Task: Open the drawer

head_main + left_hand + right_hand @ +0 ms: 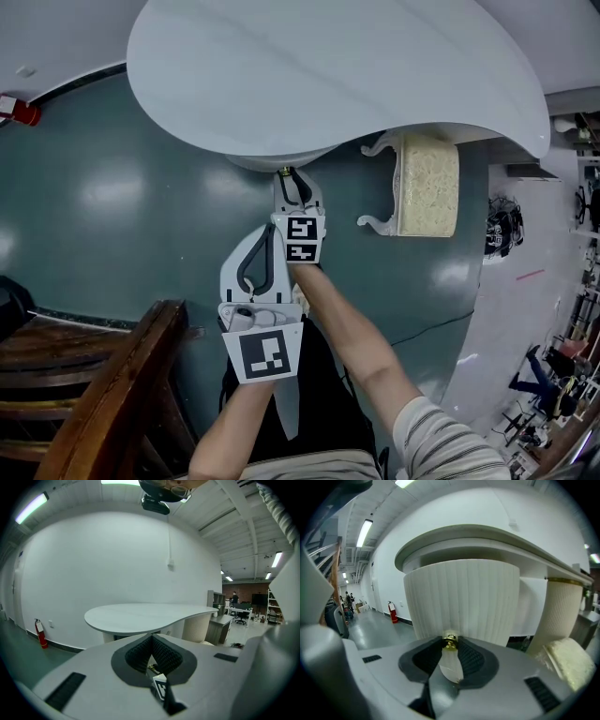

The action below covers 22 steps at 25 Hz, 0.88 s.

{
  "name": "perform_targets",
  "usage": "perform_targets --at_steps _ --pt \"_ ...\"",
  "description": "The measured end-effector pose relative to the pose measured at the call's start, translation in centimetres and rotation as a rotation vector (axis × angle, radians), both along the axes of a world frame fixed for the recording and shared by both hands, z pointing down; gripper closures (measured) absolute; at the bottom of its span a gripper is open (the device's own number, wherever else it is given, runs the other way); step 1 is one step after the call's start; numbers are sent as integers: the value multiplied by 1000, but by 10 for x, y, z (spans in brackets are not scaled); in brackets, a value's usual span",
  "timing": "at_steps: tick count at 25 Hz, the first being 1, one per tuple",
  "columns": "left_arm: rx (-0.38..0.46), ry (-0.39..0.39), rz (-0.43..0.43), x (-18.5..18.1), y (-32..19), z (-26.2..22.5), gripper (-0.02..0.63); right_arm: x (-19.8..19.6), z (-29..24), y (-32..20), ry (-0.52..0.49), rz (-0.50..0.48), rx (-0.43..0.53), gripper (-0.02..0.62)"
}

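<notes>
The brass drawer knob (450, 643) sits between the dark pads of my right gripper (450, 639), which is shut on it. Behind the knob rises the white ribbed drawer front (459, 597). In the head view the right gripper (290, 179) reaches under the edge of the white curved table (309, 66) to the knob (282, 172). My left gripper (272, 231) hangs just behind and left of it, holding nothing. Its pads meet at the tip in the left gripper view (152, 637).
A dark wooden chair (103, 394) stands at the lower left. A white stool with a cream cushion (427, 183) is to the right under the table's edge. A red fire extinguisher (19, 111) is by the far left wall. The floor is teal.
</notes>
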<state>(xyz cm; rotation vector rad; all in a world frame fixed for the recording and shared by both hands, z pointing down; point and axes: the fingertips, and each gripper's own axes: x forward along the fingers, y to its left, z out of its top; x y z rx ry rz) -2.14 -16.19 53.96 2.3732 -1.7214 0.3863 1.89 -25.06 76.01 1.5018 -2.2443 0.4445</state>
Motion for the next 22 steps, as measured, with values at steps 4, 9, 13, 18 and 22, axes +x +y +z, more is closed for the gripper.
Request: perform_targets --at_steps 4,9,13,18,22 --pt "-6 -4 0 2 5 0 607 3 1 11 -4 3 -13 483" --pt "-7 -7 7 4 12 -1 607 4 2 24 -17 11 -25 483" --pt "-9 -11 17 9 17 -2 607 7 2 34 -21 15 -31 483" --pt "0 -14 21 12 20 -6 607 9 2 48 -28 11 -47 483" --pt "2 -12 16 12 23 -8 607 11 3 57 -38 0 -53 483"
